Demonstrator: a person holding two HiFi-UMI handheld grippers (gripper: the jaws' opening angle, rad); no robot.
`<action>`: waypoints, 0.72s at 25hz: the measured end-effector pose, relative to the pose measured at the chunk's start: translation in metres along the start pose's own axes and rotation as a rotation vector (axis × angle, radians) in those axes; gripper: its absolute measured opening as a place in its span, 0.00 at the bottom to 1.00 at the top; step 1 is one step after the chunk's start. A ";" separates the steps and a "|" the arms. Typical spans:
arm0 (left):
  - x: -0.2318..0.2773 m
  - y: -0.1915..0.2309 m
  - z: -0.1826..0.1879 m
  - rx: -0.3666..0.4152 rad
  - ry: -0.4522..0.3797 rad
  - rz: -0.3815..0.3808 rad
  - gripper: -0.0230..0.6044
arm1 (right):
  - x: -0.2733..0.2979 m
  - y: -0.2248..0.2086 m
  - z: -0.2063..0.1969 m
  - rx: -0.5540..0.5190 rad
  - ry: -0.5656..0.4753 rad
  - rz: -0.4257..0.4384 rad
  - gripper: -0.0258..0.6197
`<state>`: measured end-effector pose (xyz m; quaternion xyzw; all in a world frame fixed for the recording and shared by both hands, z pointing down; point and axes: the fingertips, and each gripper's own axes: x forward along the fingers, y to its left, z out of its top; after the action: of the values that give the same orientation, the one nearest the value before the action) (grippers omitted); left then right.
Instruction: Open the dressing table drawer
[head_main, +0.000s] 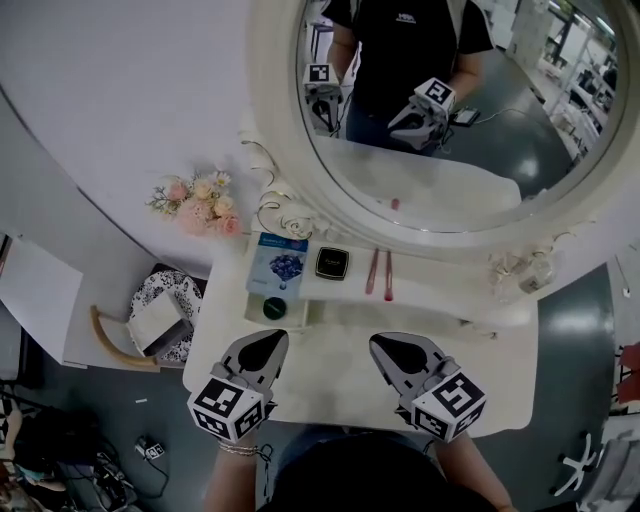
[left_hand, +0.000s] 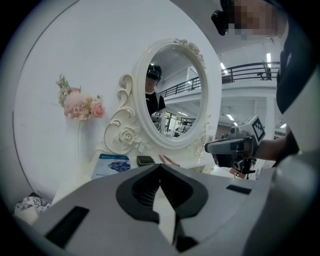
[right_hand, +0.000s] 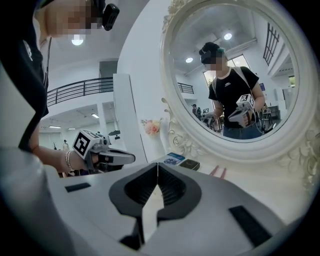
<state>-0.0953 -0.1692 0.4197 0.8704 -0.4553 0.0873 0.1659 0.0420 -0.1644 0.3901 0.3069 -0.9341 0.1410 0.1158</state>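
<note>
A white dressing table (head_main: 330, 375) stands below me with a large oval mirror (head_main: 450, 150). Under the left end of its raised shelf, a small drawer (head_main: 295, 312) seems to stick out, with a dark green round thing (head_main: 274, 308) in it. My left gripper (head_main: 270, 340) hovers over the tabletop's left part, shut and empty, short of the drawer. My right gripper (head_main: 382, 343) hovers beside it at the right, also shut and empty. In the left gripper view the left gripper's (left_hand: 160, 167) jaws meet. The right gripper view shows the right gripper (right_hand: 157, 165) shut too.
On the shelf lie a blue card (head_main: 278, 265), a black compact (head_main: 332, 262) and pink sticks (head_main: 378, 272). Glass bottles (head_main: 520, 270) stand at the right end. Pink flowers (head_main: 200, 205) sit left of the mirror. A chair with a patterned cushion (head_main: 160, 310) is beside the table's left edge.
</note>
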 end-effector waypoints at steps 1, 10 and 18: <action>-0.002 -0.002 0.006 0.003 -0.011 0.002 0.06 | -0.002 -0.002 0.002 0.003 -0.007 -0.002 0.07; -0.019 -0.016 0.056 0.061 -0.105 0.015 0.06 | -0.013 -0.011 0.026 -0.006 -0.068 0.000 0.07; -0.032 -0.024 0.075 0.067 -0.151 0.033 0.06 | -0.031 -0.016 0.056 -0.044 -0.145 -0.018 0.07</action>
<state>-0.0940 -0.1600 0.3353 0.8718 -0.4777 0.0396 0.1006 0.0682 -0.1788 0.3313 0.3223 -0.9400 0.0969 0.0560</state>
